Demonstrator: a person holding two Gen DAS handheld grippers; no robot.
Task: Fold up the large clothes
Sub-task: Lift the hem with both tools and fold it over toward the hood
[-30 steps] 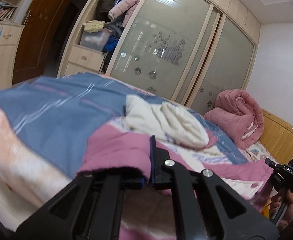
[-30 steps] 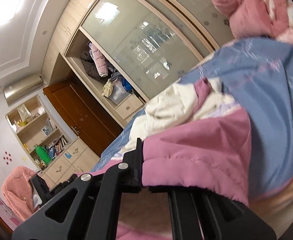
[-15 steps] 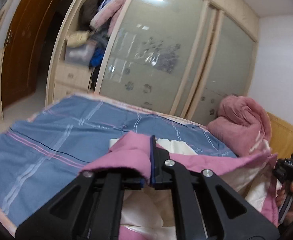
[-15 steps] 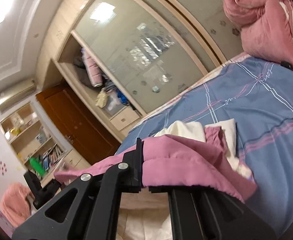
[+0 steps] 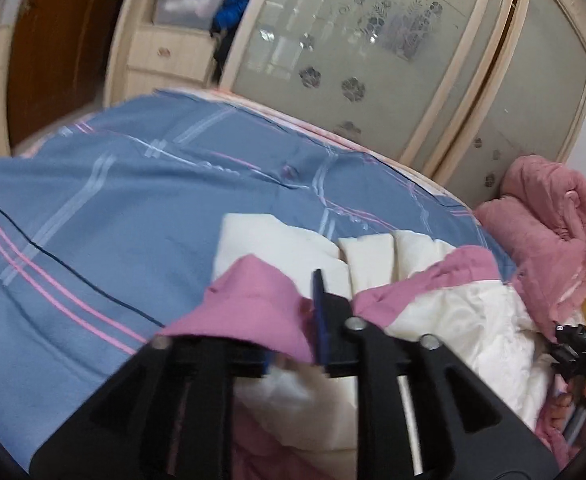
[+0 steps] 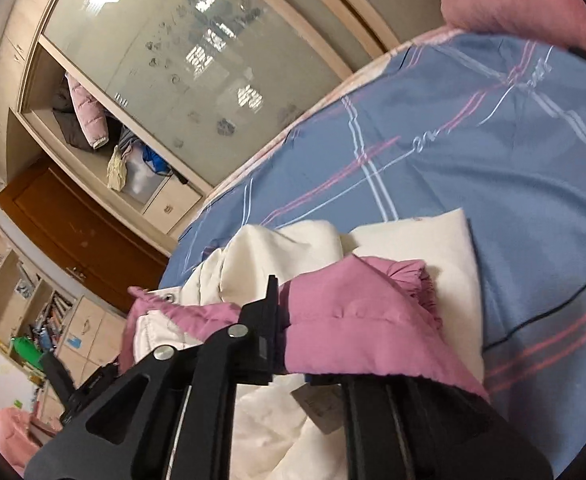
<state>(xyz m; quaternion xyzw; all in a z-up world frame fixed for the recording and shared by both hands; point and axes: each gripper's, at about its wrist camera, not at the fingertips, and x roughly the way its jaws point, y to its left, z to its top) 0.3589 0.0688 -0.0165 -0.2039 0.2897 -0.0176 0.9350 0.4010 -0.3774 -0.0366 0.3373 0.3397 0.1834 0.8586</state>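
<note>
Two-claw hold on one garment. Left claw (image 5: 293, 344) clamped on a pink edge of the coat (image 5: 453, 320); right claw (image 6: 289, 356) clamped likewise on a pink hem, fabric bunched between closed fingers in both wrist views.

Coat over the bed (image 5: 113, 208): pink shell, cream lining (image 6: 413, 240) turned up, lower part lying on the blue plaid cover, gripped edge lifted just above it. Bulk of the coat ahead of and below both claws, toward the wardrobe (image 5: 373, 40) side of the bed. Pink quilt (image 5: 553, 220) rolled at the head of the bed, close beside the coat's far end; whether touching, hard to tell.

Key relation: gripped hem running claw to claw, across the bed, so the long axis of the fold line lies between the two claws, with the laid-out body of the coat straight ahead of it. Neither claw clearly nearer the body; roughly level, right claw visible at the edge of the left view, on the quilt side.

Likely step: carrying the held edge forward over the cream lining to lay one half onto the other. Likely need: both claws advancing together, hem kept taut. Risk: slack in the middle, lining bunching under the fold.
</note>
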